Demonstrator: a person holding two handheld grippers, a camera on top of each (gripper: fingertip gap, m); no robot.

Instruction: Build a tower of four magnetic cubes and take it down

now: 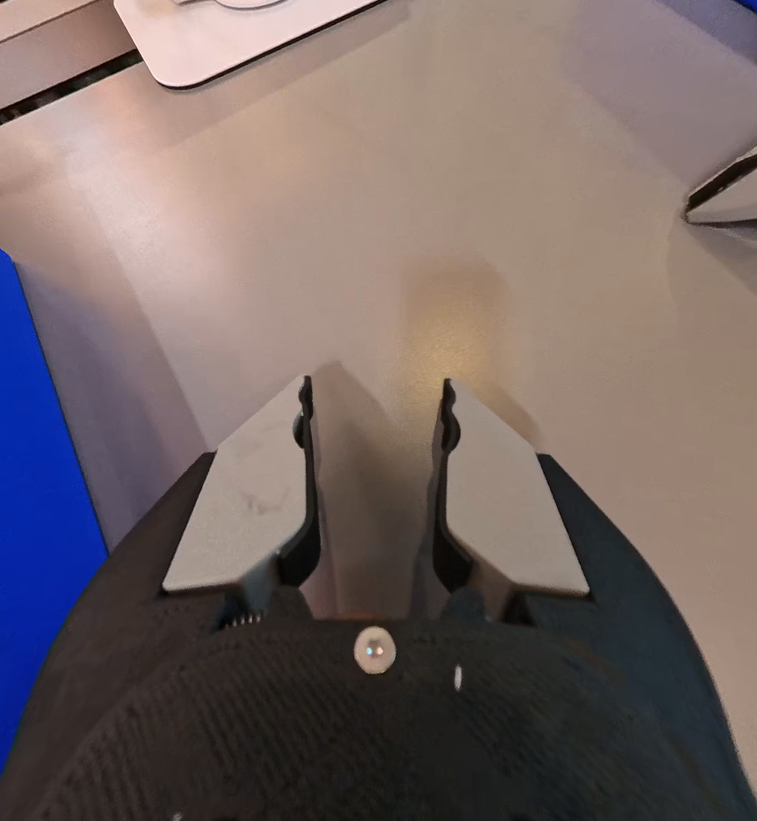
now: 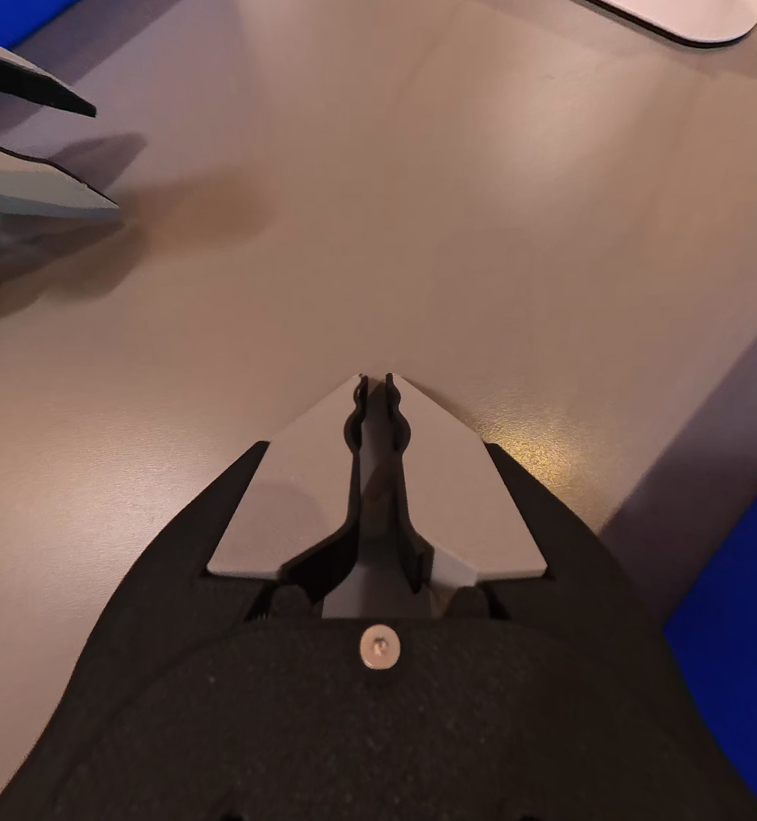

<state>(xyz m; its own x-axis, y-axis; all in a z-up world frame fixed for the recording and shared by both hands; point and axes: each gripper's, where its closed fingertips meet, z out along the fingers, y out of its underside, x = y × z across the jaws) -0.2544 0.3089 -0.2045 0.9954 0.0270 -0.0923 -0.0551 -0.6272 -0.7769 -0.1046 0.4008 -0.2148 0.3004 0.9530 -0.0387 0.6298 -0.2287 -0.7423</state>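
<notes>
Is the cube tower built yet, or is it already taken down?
No cubes show in either view, so the stage cannot be told. Nothing is in hand: the left tongs are open and empty over the bare table, and the right tongs are almost closed on nothing.

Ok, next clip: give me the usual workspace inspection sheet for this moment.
Surface: pale table, bare between the tools.
Job's things: nothing seen; no magnetic cubes in either view.
Clutter: flat pale rounded base at the far edge.
Grippers: left hand-held gripper open, holding nothing; right hand-held gripper nearly closed, a narrow gap, nothing between its fingers.
Cables: nothing seen.
Surroundings: blue area beyond the table's edges.
</notes>
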